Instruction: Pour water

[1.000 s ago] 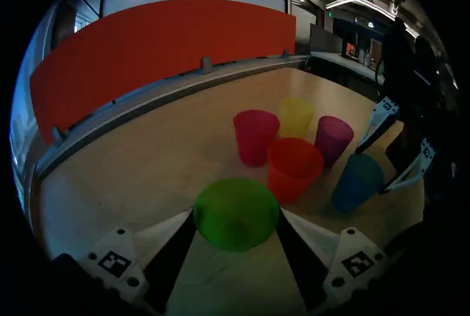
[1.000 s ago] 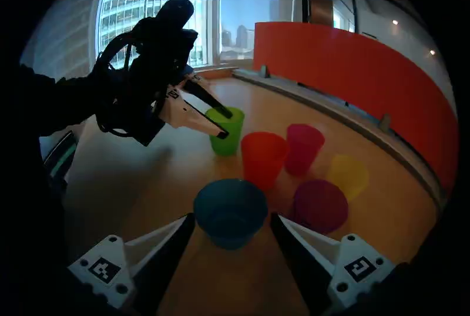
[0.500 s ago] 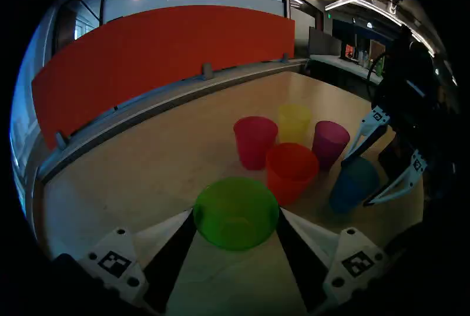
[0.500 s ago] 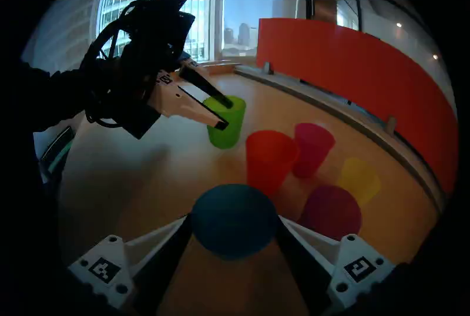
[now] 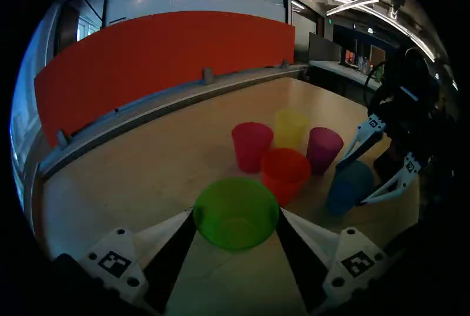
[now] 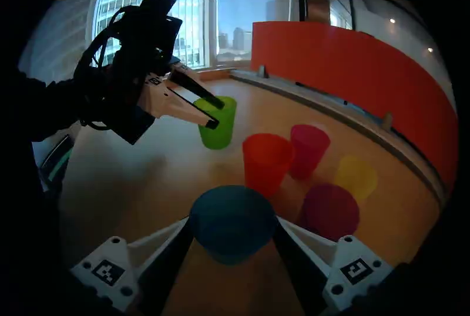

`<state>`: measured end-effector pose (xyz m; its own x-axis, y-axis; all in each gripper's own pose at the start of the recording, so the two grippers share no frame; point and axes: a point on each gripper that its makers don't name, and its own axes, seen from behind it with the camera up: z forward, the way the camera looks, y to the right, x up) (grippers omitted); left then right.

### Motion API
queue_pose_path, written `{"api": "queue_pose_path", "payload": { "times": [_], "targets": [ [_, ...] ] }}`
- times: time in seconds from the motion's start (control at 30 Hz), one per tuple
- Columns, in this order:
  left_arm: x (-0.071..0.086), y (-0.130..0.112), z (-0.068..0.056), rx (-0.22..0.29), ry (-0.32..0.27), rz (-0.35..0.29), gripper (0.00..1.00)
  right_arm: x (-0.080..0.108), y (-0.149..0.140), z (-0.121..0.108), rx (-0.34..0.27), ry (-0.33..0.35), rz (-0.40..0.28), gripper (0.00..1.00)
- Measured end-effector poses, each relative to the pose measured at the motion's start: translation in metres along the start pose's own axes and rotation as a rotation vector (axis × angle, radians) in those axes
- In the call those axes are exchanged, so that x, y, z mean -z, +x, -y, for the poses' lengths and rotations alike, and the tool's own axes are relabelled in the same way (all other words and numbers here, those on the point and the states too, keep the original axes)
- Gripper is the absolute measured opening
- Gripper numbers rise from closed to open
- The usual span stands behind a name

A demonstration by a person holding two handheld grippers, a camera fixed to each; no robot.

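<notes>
A green cup (image 5: 235, 212) sits between my left gripper's (image 5: 235, 222) fingers, held off the wooden table; the right gripper view has that green cup (image 6: 216, 122) lifted at the left gripper (image 6: 212, 113), a dark-sleeved hand behind it. My right gripper (image 6: 232, 231) is shut on a blue cup (image 6: 232, 223), its mouth turned toward the camera. In the left gripper view the blue cup (image 5: 349, 187) hangs tilted in the right gripper (image 5: 359, 181) at the right. Whether either cup holds water I cannot tell.
On the table (image 5: 164, 157) stand an orange cup (image 5: 284, 174), a red cup (image 5: 251, 146), a yellow cup (image 5: 290, 128) and a magenta cup (image 5: 324, 149), bunched together. A long red partition (image 5: 164, 63) runs behind a rail at the table's far edge. Windows (image 6: 176, 16) lie beyond the left gripper.
Both cups have risen off the table. The blue cup has tilted from open-mouth-up toward the camera. The green cup has moved up and slightly away from the orange cup.
</notes>
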<state>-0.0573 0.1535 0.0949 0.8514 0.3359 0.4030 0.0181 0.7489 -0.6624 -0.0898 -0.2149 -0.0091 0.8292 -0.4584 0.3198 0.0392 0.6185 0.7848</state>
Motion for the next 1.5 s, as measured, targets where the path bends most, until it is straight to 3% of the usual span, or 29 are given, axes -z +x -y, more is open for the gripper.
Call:
{"api": "queue_pose_path", "payload": {
  "times": [0.7,1.17,1.5],
  "targets": [
    [0.063,0.056,-0.025,-0.013,0.01,-0.177,0.89,0.066,0.073,-0.014,0.001,-0.077,-0.166,0.92],
    [0.091,0.09,-0.034,0.012,0.012,-0.311,0.89,0.093,0.113,-0.018,0.006,-0.103,-0.275,0.92],
    [0.107,0.111,-0.05,0.011,-0.005,-0.399,0.9,0.111,0.138,-0.023,0.034,-0.129,-0.36,0.92]
  ]
}}
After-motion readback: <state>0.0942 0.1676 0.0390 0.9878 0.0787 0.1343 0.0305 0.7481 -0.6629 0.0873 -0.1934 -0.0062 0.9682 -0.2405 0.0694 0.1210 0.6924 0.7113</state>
